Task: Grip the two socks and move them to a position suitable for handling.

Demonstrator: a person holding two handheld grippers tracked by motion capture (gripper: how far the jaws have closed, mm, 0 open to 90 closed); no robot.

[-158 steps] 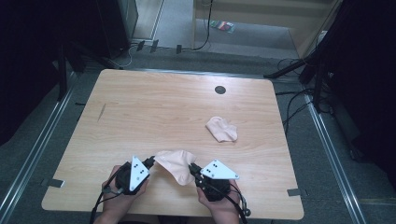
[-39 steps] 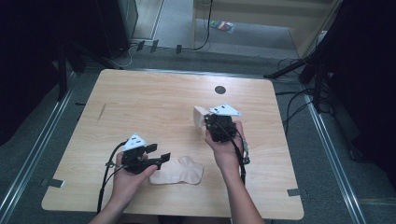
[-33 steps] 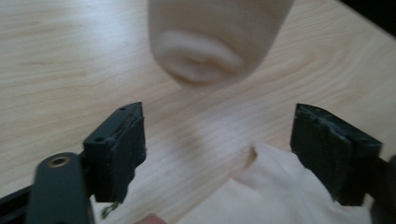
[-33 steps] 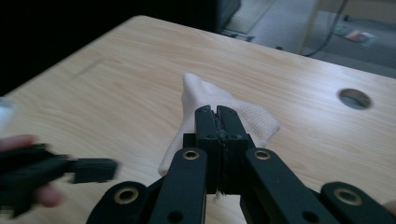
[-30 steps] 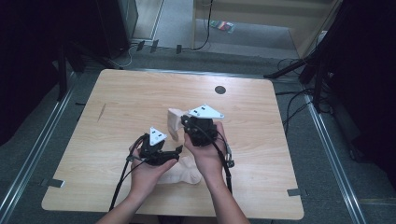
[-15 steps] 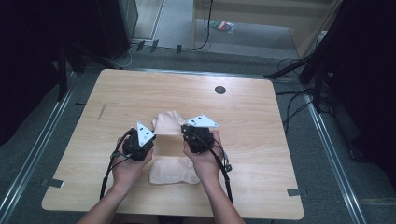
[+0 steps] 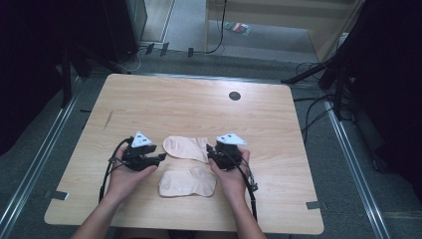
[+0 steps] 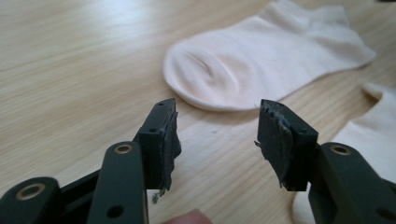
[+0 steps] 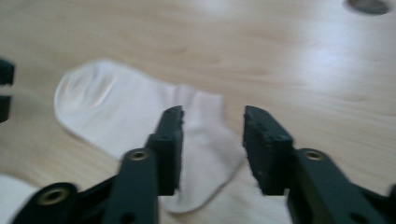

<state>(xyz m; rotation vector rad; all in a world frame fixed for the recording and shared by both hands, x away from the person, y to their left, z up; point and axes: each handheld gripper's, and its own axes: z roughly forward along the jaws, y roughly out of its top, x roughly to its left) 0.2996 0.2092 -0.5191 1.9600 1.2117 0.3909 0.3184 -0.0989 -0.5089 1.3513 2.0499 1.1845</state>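
Fingers of the left gripper (image 7: 160,158) stand apart with nothing between them, having just been opening; its own view shows bare tabletop (image 8: 70,56) in the gap and the far sock (image 8: 261,60) just beyond the tips. Right gripper (image 7: 209,150) fingers likewise parted and just been opening, hanging over the cuff end of that sock (image 9: 140,121) without pressing it. Far sock (image 7: 186,148) lies flat between the two grippers; near sock (image 7: 188,183) lies flat just in front of it, toward the person, the two close but apart. Judgement: laying-out step looks finished, both socks released and spread. Next move likely a pairing or stacking: re-grip one sock at toe and cuff, lift evenly, align it over the other. Needs pinches on fabric edge only, low to the wood.
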